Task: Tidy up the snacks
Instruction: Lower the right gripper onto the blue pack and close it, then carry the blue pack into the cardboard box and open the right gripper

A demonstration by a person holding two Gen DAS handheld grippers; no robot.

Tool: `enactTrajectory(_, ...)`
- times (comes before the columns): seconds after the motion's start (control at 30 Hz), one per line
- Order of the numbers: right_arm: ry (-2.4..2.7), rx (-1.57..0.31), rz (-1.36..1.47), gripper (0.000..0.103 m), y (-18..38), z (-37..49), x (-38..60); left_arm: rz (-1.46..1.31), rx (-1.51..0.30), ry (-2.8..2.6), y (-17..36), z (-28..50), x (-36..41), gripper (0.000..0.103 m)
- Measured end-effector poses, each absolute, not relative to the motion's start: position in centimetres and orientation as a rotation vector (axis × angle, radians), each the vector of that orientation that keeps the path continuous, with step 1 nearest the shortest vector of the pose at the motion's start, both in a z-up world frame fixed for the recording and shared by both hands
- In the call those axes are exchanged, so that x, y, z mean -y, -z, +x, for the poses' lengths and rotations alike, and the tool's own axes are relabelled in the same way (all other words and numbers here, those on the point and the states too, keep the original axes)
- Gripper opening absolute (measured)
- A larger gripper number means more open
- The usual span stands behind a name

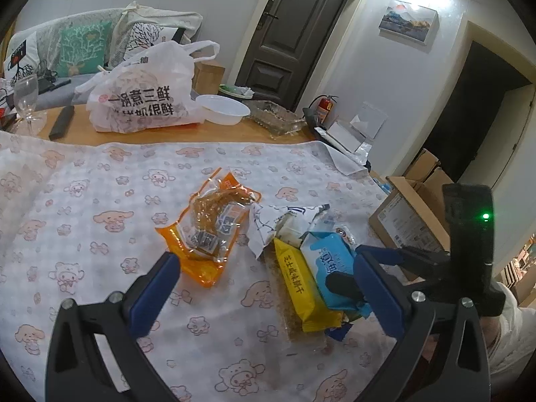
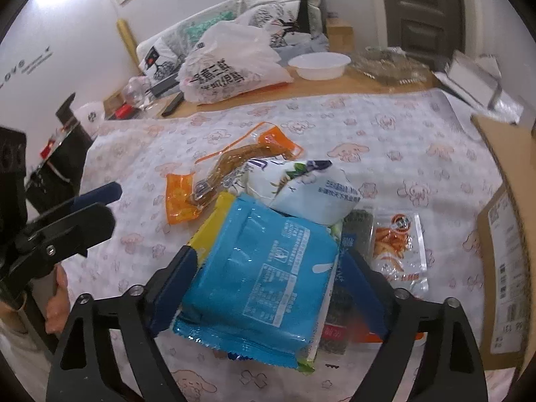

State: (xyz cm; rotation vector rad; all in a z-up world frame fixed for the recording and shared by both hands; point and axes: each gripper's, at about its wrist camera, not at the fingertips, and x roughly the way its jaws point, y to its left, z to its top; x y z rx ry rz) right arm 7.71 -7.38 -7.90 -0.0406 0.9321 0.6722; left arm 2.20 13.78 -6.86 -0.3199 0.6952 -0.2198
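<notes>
A pile of snack packs lies on the cartoon-print tablecloth (image 1: 100, 207). A blue pack (image 2: 264, 274) sits between the fingers of my right gripper (image 2: 268, 281), which is shut on it; it also shows in the left wrist view (image 1: 331, 264). Beside it lie a yellow pack (image 1: 298, 284), a white-and-blue pack (image 2: 301, 184) and an orange clear pack (image 1: 207, 231). My left gripper (image 1: 264, 278) is open and empty, hovering above the cloth near the orange pack. A clear pack of red strips (image 2: 398, 248) lies right of the pile.
A printed white plastic bag (image 1: 140, 97), a white bowl (image 1: 224, 107), a glass tray (image 1: 274, 117), a wine glass (image 1: 25, 97) and a black remote (image 1: 62, 122) stand on the wooden table behind. A cardboard box (image 2: 506, 234) is at the right edge.
</notes>
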Motion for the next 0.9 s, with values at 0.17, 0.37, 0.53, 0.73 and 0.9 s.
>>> enactTrajectory(0.17, -0.700, -1.002, -0.006, 0.087, 9.3, 8.1, 7.1, -0.317, -0.707, 0.247, 6.8, 2.3, -13.1, 0.102)
enactTrajectory(0.37, -0.726, -0.966, -0.009, 0.068, 8.7, 7.3, 7.4, -0.326, -0.737, 0.279, 6.9, 2.6, -12.1, 0.102)
enactTrajectory(0.53, -0.779, -0.886, -0.014, 0.066, 6.7, 5.5, 8.1, -0.350, -0.726, 0.315, 5.9, 2.2, -11.2, 0.102)
enactTrajectory(0.73, -0.894, -0.741, -0.001, 0.066, 2.6, 2.5, 10.0, -0.413, -0.701, 0.406, 3.4, 1.5, -8.5, 0.098)
enactTrajectory(0.9, -0.931, -0.630, 0.009, 0.066, -0.5, 0.9, 12.5, -0.398, -0.680, 0.443, 0.1, 1.4, -4.3, 0.061)
